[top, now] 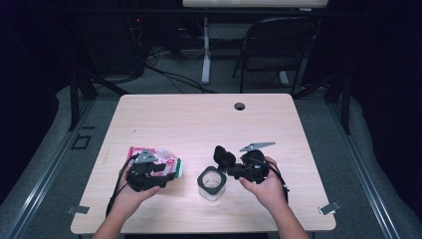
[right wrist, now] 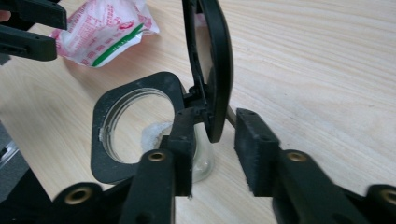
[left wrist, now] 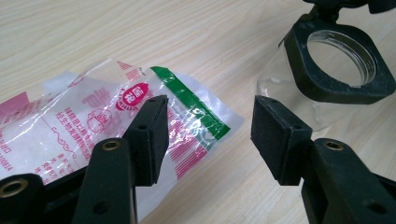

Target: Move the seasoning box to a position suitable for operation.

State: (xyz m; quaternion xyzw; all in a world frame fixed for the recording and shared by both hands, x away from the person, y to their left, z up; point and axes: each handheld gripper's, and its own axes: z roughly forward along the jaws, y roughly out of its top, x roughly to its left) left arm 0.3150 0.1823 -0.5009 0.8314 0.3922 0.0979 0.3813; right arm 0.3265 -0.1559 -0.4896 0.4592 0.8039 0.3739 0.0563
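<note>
Jar (top: 212, 185): it stood on the table (top: 199, 119) near your edge, between your two hands, with some white powder at the bottom.
Bag (top: 166, 162): it lay flat just left of the jar, under your left gripper (left wrist: 208, 135); its green-striped end pointed to the jar.
Lid (right wrist: 210, 60): it stood up open on its hinge; it could have fallen shut over the mouth if your right gripper (right wrist: 212, 149) bumped it.
Left jaws: they were spread wide and held nothing; if you had pinched only the thin corner, the bag could have slipped out and spilled.
Right jaws: they were apart, at the hinge side of the black collar (right wrist: 100, 140); a push from there could have tipped the jar.
</note>
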